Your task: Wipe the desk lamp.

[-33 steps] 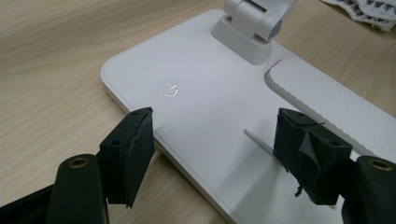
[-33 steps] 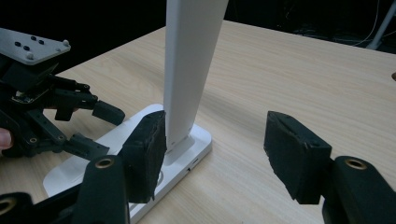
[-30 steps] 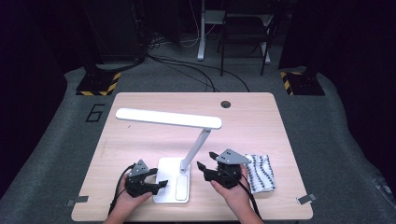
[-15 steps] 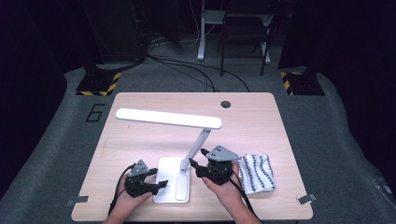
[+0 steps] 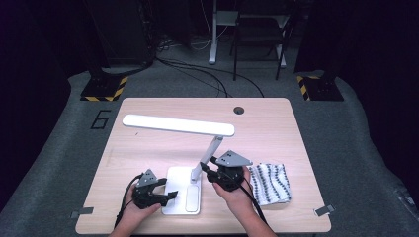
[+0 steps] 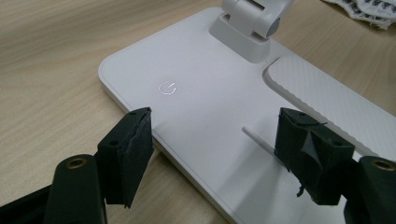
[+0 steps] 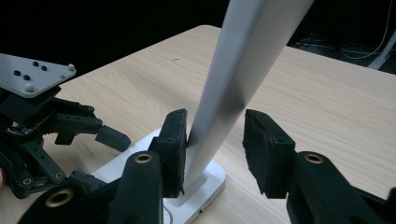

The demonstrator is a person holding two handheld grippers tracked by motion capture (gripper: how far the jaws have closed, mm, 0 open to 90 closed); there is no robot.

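On the surface (image 5: 148,143), two tools at a white desk lamp (image 5: 184,197).
Right tool (image 7: 212,140) jaws, just closing, straddle the lamp arm (image 7: 233,79), one pad touching; left tool (image 6: 212,149) gapes over the base.

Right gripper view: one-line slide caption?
Right gripper jaws, just closing, straddle the white desk lamp's arm; one pad touches it, the other stands clear.

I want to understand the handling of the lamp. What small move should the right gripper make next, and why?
Probably close the right gripper fully on the lamp arm. Its jaws have just been closing with the arm between them; one pad touches it, the other stands apart. The left gripper, open, straddles the edge of the lamp base, seemingly to steady it.
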